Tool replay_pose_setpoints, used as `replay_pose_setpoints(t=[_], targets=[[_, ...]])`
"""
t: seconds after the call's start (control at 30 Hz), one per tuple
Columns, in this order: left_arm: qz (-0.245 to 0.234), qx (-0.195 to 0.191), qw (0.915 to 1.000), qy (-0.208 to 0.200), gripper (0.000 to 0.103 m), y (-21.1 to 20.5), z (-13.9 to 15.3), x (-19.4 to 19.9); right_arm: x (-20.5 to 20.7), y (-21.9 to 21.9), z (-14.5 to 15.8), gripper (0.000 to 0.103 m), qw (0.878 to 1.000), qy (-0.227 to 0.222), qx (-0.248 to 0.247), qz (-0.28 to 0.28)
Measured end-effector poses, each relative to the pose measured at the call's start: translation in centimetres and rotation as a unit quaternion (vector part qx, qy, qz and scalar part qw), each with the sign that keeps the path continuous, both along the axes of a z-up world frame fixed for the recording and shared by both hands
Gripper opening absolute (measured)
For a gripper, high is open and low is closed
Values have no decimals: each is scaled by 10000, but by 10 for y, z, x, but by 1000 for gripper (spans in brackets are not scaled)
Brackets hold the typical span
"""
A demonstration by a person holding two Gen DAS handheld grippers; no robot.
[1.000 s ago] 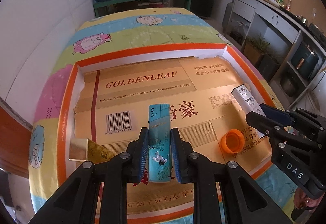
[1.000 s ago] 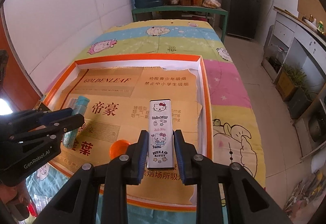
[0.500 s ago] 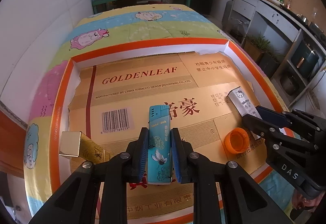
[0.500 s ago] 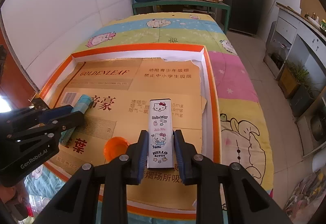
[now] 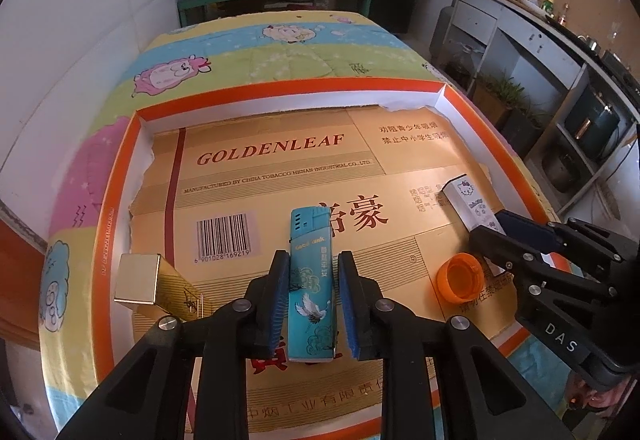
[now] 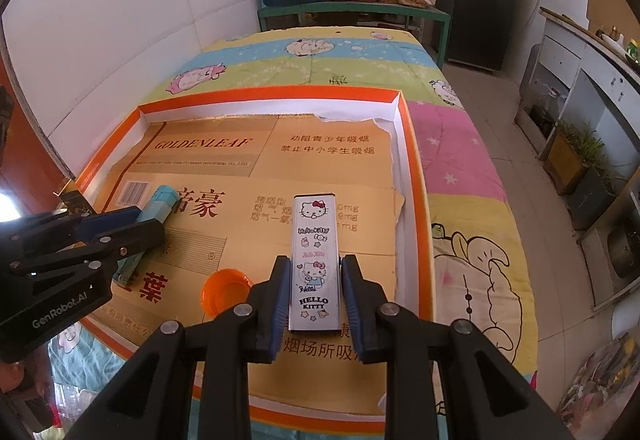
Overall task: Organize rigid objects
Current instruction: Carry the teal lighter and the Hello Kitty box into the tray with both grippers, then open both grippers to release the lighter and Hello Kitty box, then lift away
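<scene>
Teal lighter (image 5: 311, 282) lies flat on the cardboard-lined orange tray (image 5: 120, 175), lengthwise between the left gripper (image 5: 313, 304) pads – jaws easing open, small gaps showing both sides, so it's let go. Just right of the lighter sits an orange cap (image 5: 460, 277); further right the right gripper (image 6: 314, 298) is clenched on the Hello Kitty tin (image 6: 314, 260). Both look light, stiff & glossy – prob slippery, so pinch the long flat sides mid-body, square to the pads
</scene>
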State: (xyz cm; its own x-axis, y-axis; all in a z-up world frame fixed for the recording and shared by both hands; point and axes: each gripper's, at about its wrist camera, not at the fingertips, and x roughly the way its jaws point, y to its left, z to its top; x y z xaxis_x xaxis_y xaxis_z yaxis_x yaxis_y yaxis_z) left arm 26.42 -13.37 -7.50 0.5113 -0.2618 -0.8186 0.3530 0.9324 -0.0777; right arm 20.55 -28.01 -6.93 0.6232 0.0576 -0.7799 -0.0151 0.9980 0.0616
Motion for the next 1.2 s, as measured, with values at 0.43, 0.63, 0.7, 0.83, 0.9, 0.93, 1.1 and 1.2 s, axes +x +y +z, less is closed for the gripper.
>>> replay_pose_setpoints(t=[0.43, 0.63, 0.7, 0.83, 0.9, 0.93, 1.1, 1.2], targets=[[2, -89, 9993, -365, 51, 7, 24, -22, -18, 1, 18, 27, 9998, -205, 25, -37], [8, -397, 9978, -525, 62, 25, 44, -42, -36, 4, 29, 27, 9994, -323, 142, -35], [-8, -472, 9972, -582, 62, 30, 52, -50, -44, 5, 34, 27, 9991, -395, 157, -32], [-74, -601, 9953, -757, 62, 39, 70, -71, -62, 10, 46, 27, 9984, -534, 207, -41], [-84, -647, 9941, -862, 62, 42, 79, -82, -71, 12, 51, 27, 9980, -602, 212, -50], [-85, -659, 9937, -897, 62, 44, 82, -86, -74, 12, 53, 27, 9978, -624, 209, -56], [-25, -710, 9917, -1069, 62, 54, 97, -110, -90, 17, 62, 27, 9971, -716, 237, -86], [-6, -782, 9905, -1134, 62, 61, 104, -123, -99, 20, 66, 27, 9967, -772, 233, -105]])
